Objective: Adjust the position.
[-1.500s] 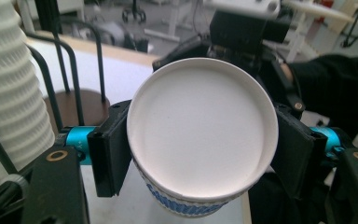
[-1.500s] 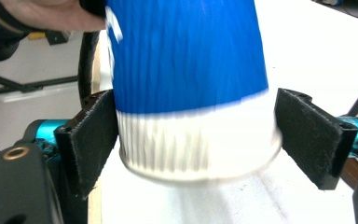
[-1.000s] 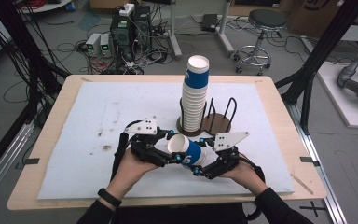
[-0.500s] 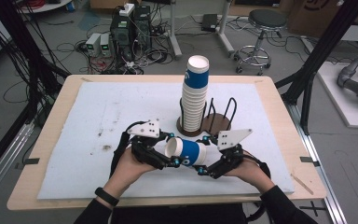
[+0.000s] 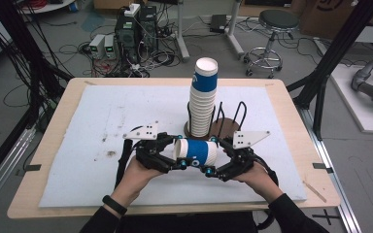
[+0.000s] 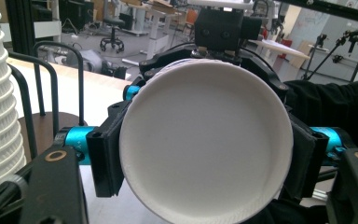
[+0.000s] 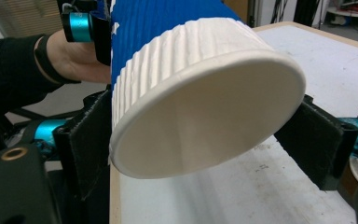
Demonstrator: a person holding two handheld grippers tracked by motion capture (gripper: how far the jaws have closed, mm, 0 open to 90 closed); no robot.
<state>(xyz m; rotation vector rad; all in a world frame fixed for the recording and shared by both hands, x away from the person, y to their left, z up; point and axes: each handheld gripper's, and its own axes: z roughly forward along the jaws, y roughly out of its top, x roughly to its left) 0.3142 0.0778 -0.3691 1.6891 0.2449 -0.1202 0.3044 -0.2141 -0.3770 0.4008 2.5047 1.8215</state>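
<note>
Left tongs (image 5: 174, 154) are clamped tight on one end of the cup (image 5: 196, 151). Right tongs (image 5: 218, 159) have just been opening, with the other end of the cup between their jaws, and they look loose on it now. The cup lies on its side in the air, just in front of the stack (image 5: 203, 102) of cups on the table (image 5: 77, 121). This looks like a hand-over. Next, the right tongs should pull back slowly, so the cup does not tip. Then the left tongs can carry it alone.
</note>
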